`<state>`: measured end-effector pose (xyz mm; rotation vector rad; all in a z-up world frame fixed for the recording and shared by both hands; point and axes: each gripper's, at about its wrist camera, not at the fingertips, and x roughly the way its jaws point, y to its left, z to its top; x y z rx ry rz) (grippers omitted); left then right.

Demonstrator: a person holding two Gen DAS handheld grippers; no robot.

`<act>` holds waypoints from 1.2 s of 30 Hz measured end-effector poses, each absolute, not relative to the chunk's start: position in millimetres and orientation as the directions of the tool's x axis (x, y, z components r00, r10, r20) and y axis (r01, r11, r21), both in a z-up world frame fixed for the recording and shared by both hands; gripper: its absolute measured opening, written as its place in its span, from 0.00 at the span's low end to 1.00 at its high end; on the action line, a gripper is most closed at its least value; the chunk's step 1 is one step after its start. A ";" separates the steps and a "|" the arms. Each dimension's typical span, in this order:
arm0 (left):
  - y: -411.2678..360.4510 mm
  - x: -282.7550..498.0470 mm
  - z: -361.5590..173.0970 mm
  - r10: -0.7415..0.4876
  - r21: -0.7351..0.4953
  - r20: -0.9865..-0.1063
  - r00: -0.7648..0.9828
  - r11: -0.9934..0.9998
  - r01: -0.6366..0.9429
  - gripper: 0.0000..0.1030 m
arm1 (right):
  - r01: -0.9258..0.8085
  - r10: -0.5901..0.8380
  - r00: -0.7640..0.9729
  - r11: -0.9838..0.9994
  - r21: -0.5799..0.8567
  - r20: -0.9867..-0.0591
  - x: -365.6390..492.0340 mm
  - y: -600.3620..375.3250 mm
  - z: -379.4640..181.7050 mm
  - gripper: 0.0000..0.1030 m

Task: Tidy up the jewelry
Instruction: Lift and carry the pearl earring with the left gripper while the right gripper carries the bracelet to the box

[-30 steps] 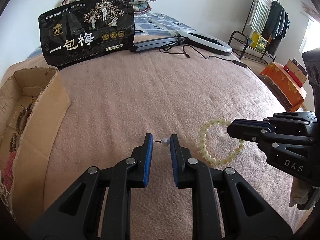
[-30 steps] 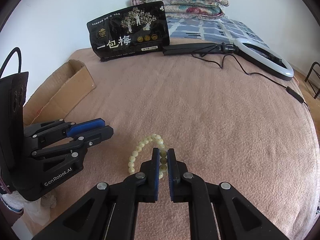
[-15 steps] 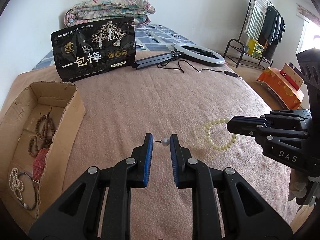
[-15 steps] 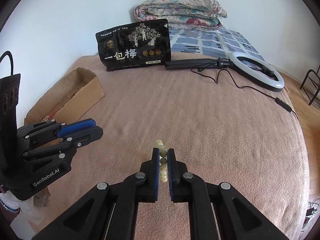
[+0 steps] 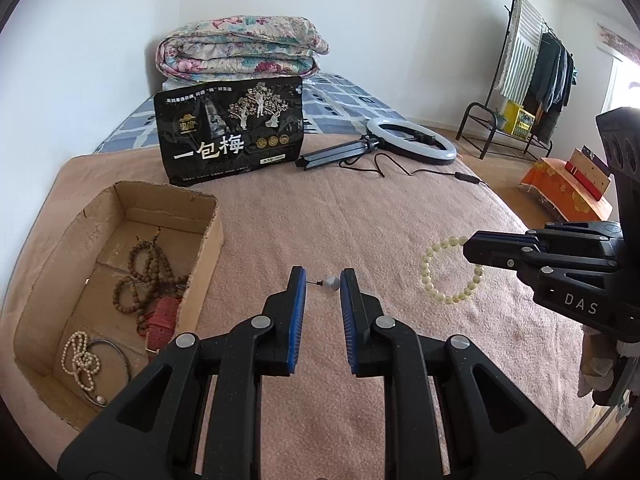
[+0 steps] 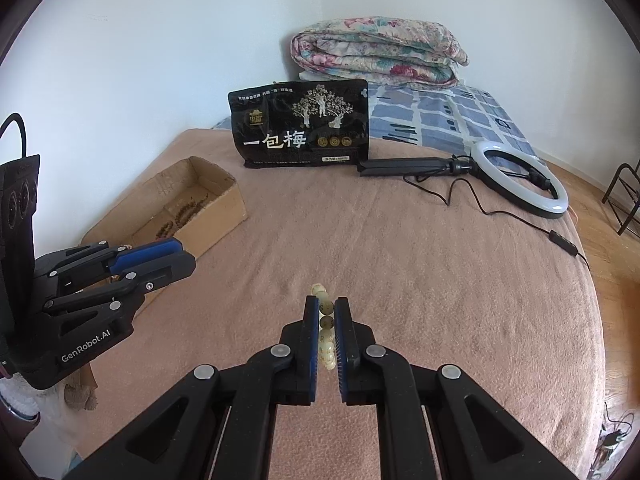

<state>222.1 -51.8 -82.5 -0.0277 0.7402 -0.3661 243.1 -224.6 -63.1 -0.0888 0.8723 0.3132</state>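
Pearl stud earring (image 5: 330, 283) pinched between our left gripper (image 5: 323, 286) pads, jaws narrowly apart; pale-green beaded bracelet (image 5: 448, 270) clamped in our right gripper (image 6: 327, 312); open cardboard box (image 5: 208, 236) left of left gripper.

We count two grippers, the left gripper (image 5: 322, 280) and the right gripper (image 6: 327, 310). We see one pearl stud earring (image 5: 329, 283), one pale bead bracelet (image 5: 448, 276), one cardboard box (image 5: 208, 236), one black snack bag (image 5: 230, 130), one ring light (image 5: 412, 142) and one folded quilt (image 5: 240, 50).
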 end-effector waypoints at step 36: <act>111.1 206.3 -61.0 -0.140 -0.115 -0.624 0.769 0.990 0.087 0.16 | -0.514 0.386 0.571 0.856 0.052 -0.724 264.8 -51.2 -28.2 0.05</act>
